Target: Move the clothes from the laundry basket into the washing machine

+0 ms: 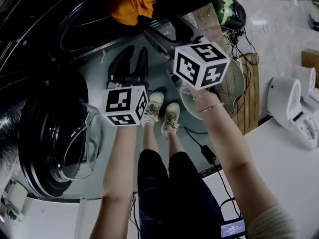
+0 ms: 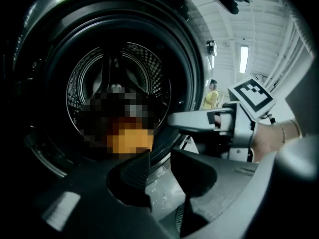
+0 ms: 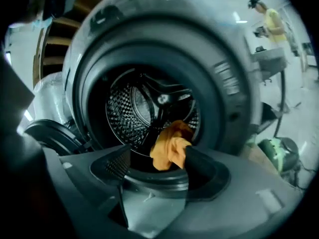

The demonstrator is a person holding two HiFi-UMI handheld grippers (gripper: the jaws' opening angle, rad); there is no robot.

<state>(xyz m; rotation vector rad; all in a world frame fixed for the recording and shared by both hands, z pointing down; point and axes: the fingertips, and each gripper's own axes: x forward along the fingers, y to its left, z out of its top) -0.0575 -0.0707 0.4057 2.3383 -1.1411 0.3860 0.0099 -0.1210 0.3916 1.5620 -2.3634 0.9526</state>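
Observation:
An orange cloth (image 1: 132, 6) hangs at the mouth of the washing machine drum (image 3: 149, 108), draped over the lower lip (image 3: 172, 146). My right gripper (image 3: 157, 156) is open just in front of it, the cloth close behind its right finger and nothing clamped between the jaws. My left gripper (image 1: 135, 51) is also open and empty, pointing into the drum (image 2: 119, 83) from the left. Its fingers (image 2: 134, 173) stand a little apart. The right gripper's finger (image 2: 199, 119) crosses the left gripper view. The mesh laundry basket (image 1: 234, 83) sits on the floor behind the right cube.
The round glass door (image 1: 65, 143) is swung open at the left. The person's shoes (image 1: 162, 113) stand before the machine. Cables (image 1: 207, 151) trail on the floor, and white appliances (image 1: 294, 108) sit on a table at right. Another person in yellow (image 3: 271, 24) stands far off.

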